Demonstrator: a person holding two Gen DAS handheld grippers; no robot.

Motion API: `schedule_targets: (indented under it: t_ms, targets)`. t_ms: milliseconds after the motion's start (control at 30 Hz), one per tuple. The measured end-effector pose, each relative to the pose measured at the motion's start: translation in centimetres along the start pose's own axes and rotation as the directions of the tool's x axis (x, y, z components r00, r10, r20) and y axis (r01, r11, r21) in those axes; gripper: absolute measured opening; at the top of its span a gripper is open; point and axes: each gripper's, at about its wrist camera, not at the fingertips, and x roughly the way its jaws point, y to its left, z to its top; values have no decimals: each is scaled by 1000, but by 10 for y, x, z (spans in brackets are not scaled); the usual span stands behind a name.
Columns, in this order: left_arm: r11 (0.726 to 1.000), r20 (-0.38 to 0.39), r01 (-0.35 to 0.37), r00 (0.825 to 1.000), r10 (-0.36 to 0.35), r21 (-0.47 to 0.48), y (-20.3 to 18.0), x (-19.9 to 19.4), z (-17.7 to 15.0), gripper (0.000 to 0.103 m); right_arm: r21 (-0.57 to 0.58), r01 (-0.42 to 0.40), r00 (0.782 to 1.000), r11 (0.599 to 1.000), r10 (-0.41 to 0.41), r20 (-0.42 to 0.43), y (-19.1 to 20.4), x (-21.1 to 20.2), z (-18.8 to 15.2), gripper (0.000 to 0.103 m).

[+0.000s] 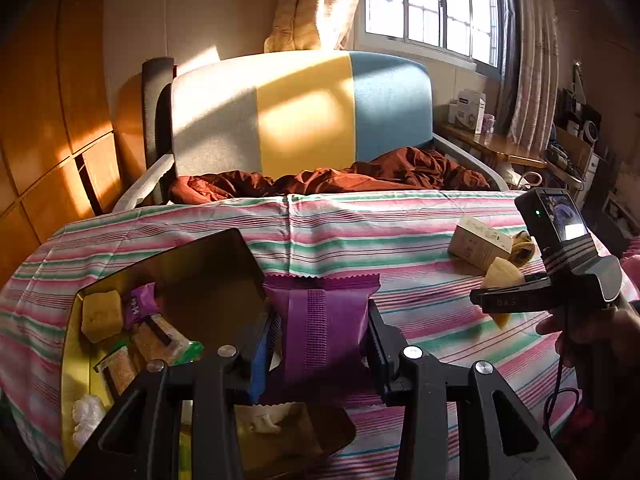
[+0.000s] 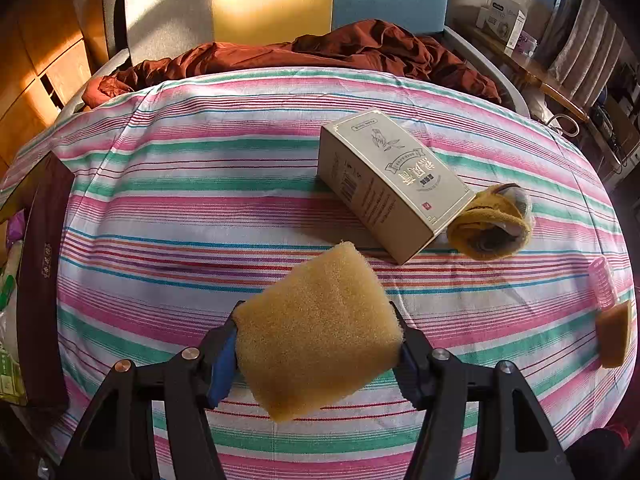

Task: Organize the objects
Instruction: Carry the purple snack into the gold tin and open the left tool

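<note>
Left gripper (image 1: 320, 344): clamped on a purple snack packet (image 1: 320, 320), held just right of the open storage box (image 1: 192, 280). Right gripper (image 2: 316, 344): squeezing a yellow sponge (image 2: 320, 332) above the striped cloth (image 2: 200, 184), right of the storage box. Beyond the sponge lies a beige carton (image 2: 392, 184).

Chinese characters and barcode on beige carton (image 2: 390, 184), too small to read

Bedding: rumpled rust-brown blanket (image 2: 320, 50) beyond my striped cloth (image 2: 224, 168)
Headboard (image 1: 304, 116): grey, yellow, blue panels
Window (image 1: 436, 4): sunlit, curtained
</note>
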Motion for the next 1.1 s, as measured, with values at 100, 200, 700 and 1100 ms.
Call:
schedule_targets:
  t_ms: [100,200,700,1100]
  targets:
    - [998,7,-50,999,50,-37,27,-5,-2,41,-15,7,1000,1000,-7,2,2,-1,-4,65]
    - [993,4,-95,995,95,-76,53,-8,-7,41,-27,16,1000,1000,-16,5,5,-3,-7,65]
    - [949,-80,-240,970,228,-207,138,-3,-44,41,-55,33,999,998,-32,26,14,-2,-8,65]
    - [924,-172,-256,962,213,-285,176,18,-68,41,-53,20,998,998,-17,61,18,-10,-5,65]
